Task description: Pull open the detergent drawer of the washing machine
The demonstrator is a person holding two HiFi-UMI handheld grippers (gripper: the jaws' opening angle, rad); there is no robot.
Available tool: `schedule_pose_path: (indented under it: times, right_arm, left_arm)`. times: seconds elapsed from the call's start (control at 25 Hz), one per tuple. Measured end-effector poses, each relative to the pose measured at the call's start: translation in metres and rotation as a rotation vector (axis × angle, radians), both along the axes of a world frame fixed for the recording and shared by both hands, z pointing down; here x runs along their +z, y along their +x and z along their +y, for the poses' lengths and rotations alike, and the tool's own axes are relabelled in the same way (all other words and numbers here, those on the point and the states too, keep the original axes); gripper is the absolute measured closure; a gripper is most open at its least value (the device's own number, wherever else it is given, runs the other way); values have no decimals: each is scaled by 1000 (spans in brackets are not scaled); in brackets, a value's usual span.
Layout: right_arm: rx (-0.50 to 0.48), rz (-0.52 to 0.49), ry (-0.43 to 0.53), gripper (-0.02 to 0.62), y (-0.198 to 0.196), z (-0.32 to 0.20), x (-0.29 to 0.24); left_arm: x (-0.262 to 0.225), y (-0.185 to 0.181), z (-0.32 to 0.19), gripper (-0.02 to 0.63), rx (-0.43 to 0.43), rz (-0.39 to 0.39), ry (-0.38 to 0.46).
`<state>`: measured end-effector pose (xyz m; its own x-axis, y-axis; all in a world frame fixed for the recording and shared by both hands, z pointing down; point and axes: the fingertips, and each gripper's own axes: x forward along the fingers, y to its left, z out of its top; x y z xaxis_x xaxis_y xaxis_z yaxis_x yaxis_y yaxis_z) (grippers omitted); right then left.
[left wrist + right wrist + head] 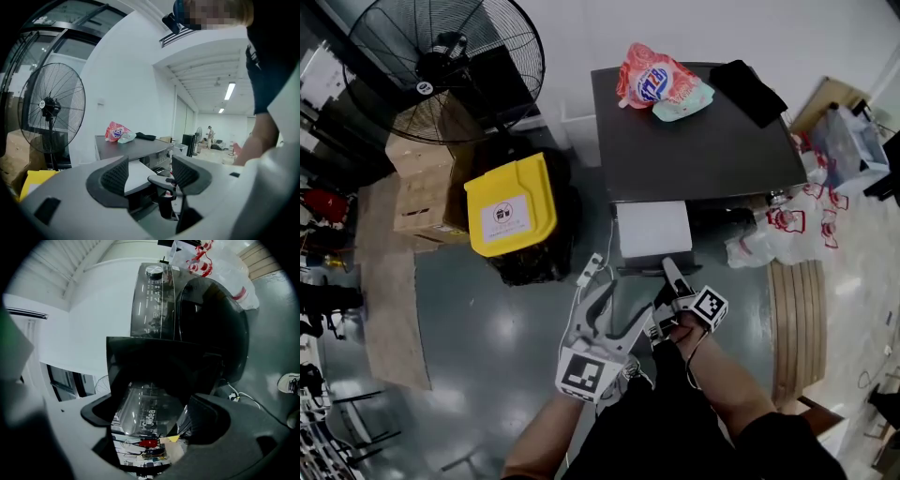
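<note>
The right gripper (672, 274) has its jaws closed on the glossy front lip of the detergent drawer (652, 228), and the lip fills the whole gap between them. The left gripper (150, 171) is open and empty. It hangs at about 8 o'clock of the right one, with only the drawer and the other gripper visible beyond its jaws.

The drawer lies at 12 o'clock of the right gripper. It already sticks out from the front of the washing machine (694, 131), its white top well clear of the dark lid. I judge the pull to be mostly or fully done. What may remain is a last bit of travel, if the drawer has any, and letting go.

The pull line runs toward 6 o'clock, straight at the person's body, so the arm has limited room to draw back. At 10 o'clock a yellow bin (511, 216) stands just beside the machine. A white power strip (591, 270) lies on the floor (487, 319) near the drawer's left corner. At 2 o'clock plastic bags (773, 230) crowd the machine's right side. The drawer's own path looks clear.
</note>
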<state>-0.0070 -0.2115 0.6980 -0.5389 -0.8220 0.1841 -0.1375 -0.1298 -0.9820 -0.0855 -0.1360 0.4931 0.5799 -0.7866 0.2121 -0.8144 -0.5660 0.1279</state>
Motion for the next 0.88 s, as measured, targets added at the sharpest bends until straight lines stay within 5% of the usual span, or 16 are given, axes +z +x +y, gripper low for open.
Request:
schedule_pose_path:
  times: [0.44,0.76,0.88]
  right_arm:
    - [-38,81,6,104,2,14,-4]
    - [-203,352,153,119,2,42,-33]
    - [-271,509,262,205,8,54,-61]
  left_arm:
    - [-8,-8,30,342,-5,-9,19]
    - [-20,-6,48,342,-7,24,41]
    - [-24,-5,54,342,-12,36,59]
